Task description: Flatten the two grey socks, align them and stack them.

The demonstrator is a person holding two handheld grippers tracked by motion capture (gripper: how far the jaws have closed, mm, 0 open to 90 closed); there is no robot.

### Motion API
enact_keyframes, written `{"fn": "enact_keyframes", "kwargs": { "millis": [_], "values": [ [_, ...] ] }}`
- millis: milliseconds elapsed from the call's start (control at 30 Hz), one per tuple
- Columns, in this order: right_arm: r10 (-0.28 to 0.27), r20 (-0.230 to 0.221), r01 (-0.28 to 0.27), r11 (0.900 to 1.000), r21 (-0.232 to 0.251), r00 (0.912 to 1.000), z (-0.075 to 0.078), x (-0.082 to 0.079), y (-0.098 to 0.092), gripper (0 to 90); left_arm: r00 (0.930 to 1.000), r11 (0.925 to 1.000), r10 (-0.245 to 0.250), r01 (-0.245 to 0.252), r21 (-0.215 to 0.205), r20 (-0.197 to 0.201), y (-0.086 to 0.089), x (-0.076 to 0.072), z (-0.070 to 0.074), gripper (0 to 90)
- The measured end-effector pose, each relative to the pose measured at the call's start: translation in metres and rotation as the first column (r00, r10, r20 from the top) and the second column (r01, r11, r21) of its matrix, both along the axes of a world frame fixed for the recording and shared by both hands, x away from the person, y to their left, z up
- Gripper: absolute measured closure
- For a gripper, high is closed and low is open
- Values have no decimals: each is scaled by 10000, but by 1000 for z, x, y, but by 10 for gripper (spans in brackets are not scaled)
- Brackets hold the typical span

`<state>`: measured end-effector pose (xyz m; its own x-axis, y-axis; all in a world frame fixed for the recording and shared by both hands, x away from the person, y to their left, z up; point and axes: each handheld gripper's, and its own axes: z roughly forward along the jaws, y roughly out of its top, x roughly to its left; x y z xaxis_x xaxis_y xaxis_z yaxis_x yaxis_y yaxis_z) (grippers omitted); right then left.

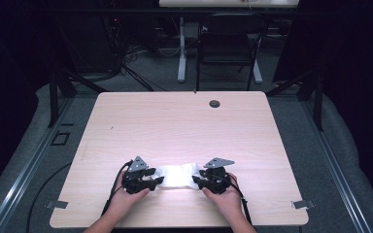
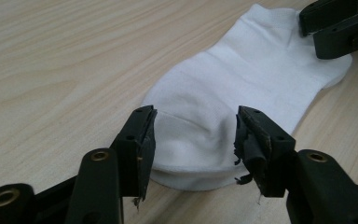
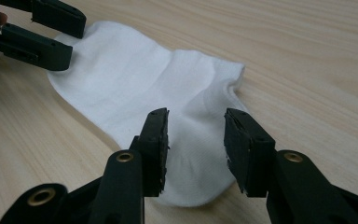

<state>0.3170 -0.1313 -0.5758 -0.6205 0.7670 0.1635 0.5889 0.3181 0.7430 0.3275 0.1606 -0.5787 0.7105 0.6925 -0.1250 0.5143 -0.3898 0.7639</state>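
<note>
A white ankle sock lies flat near the table's front edge, between the two grippers. My left gripper stands open at the sock's left end. In the left gripper view its jaws straddle the near end of the sock, with the gripper just above the cloth. My right gripper stands open at the sock's right end. In the right gripper view the gripper spans the near end of the sock. Each view shows the other gripper at the sock's far end.
The sock lies on a light wooden table with a round cable hole near the back edge. Behind the table stand a black chair and a white desk leg.
</note>
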Motion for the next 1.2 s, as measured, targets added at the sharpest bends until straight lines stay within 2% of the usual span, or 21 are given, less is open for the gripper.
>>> {"fn": "enact_keyframes", "kwargs": {
  "millis": [67, 233, 367, 567, 733, 933, 1100, 1200],
  "values": [
    [-47, 116, 46, 10000, 85, 9999, 3, -1, -1, 586, 10000, 9999, 7, -6, -108, 86, 1, -1, 4, 466],
    [-130, 601, 138, 9998, -123, 9981, 12, -5, -1, 533, 9995, 9993, 40, -28, -375, 320, 7, -4, 13, 463],
    [69, 651, -54, 9997, -232, 9979, 21, -9, -2, 517, 9987, 9983, 150, -123, -568, 479, 11, -7, 21, 464],
    [296, 790, -267, 9990, -363, 9964, 33, -19, -2, 517, 9980, 9986, 82, -49, -527, 626, 16, -13, 33, 464],
    [272, 886, -250, 9993, -264, 9957, 41, -28, -7, 501, 9987, 9993, 148, -131, -348, 480, 21, -20, 38, 464],
    [52, 866, -38, 9999, -164, 9962, 41, -37, -16, 507, 9990, 9993, 220, -209, -302, 380, 30, -27, 37, 466],
    [-80, 886, 104, 9996, -272, 9960, 37, -42, -24, 507, 9983, 9991, 414, -409, -126, 402, 38, -31, 34, 466],
    [-123, 1049, 176, 9986, -505, 9944, 31, -43, -26, 509, 9979, 9986, 524, -521, -99, 378, 43, -32, 30, 466]
  ]
}}
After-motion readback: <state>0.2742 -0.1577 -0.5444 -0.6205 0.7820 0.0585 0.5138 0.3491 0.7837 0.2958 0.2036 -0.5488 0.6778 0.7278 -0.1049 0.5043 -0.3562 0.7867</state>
